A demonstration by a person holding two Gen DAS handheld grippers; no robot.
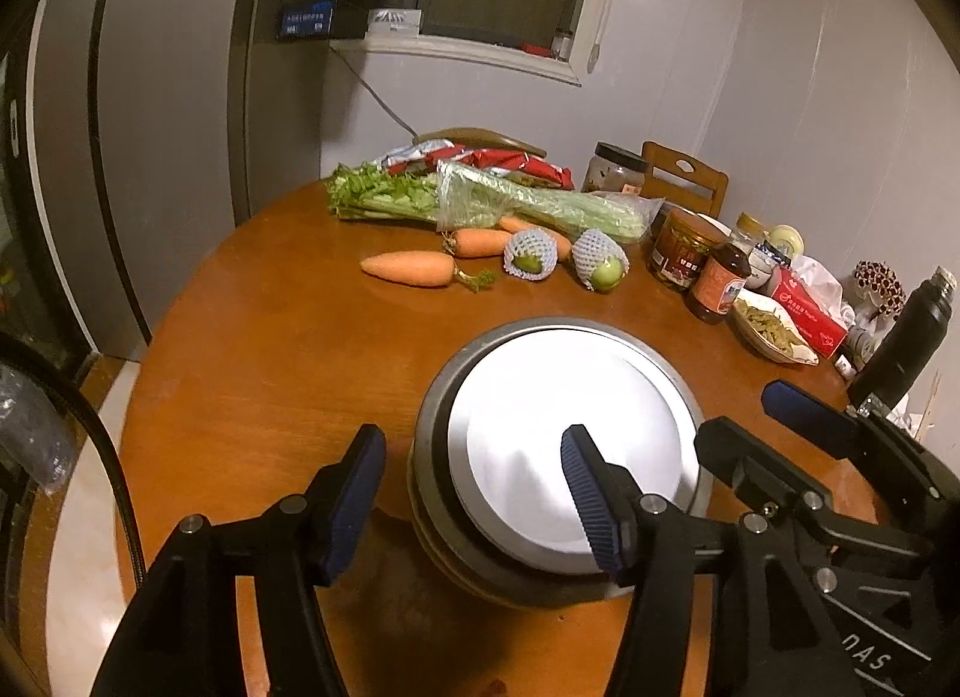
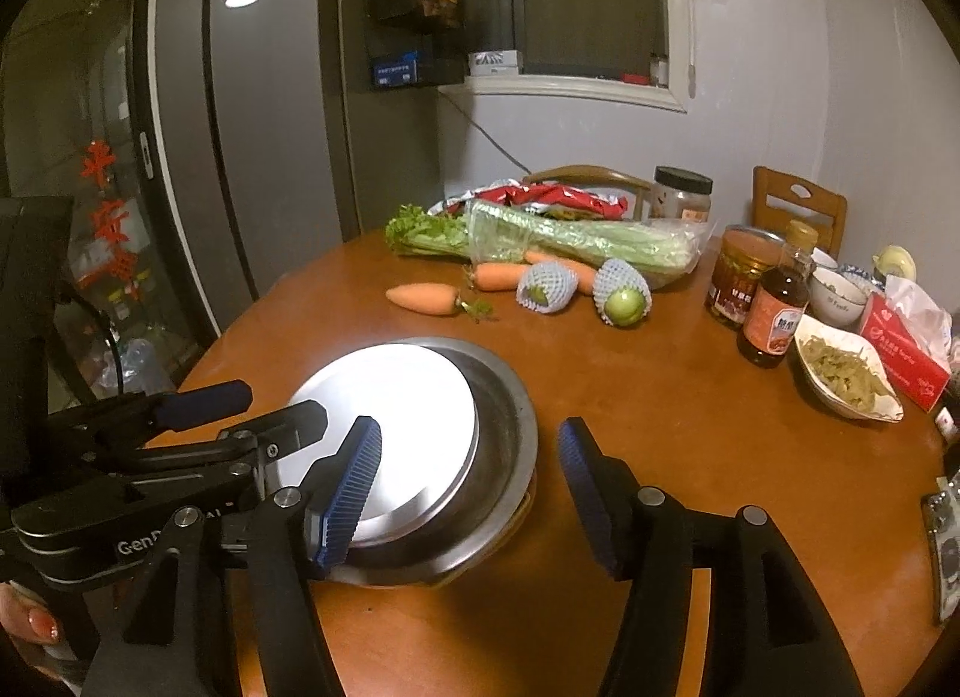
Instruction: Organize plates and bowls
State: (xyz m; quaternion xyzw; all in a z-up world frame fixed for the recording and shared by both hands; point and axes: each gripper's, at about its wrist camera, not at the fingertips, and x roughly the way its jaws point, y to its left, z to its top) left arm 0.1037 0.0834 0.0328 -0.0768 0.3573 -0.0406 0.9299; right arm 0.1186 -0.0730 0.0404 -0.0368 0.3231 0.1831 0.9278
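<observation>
Hovering over the stack of metal bowls [image 1: 558, 457] with both grippers, left gripper [image 1: 474, 493] and right gripper [image 2: 468, 487] each gaping about halfway, gripping nothing, one pad overlapping the rim. Sitting near the round wooden table's [image 1: 270, 367] front edge. Counting three carrots [image 1: 408, 268], two netted fruits [image 1: 531, 256]. Lying flat, round, axis unclear.

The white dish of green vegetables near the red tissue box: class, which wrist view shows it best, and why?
The right wrist view. The white dish of green vegetables lies whole and unobstructed there, with its contents visible. In the left wrist view the same dish sits smaller near the frame's right edge, strongly foreshortened, so less of its contents shows.
</observation>
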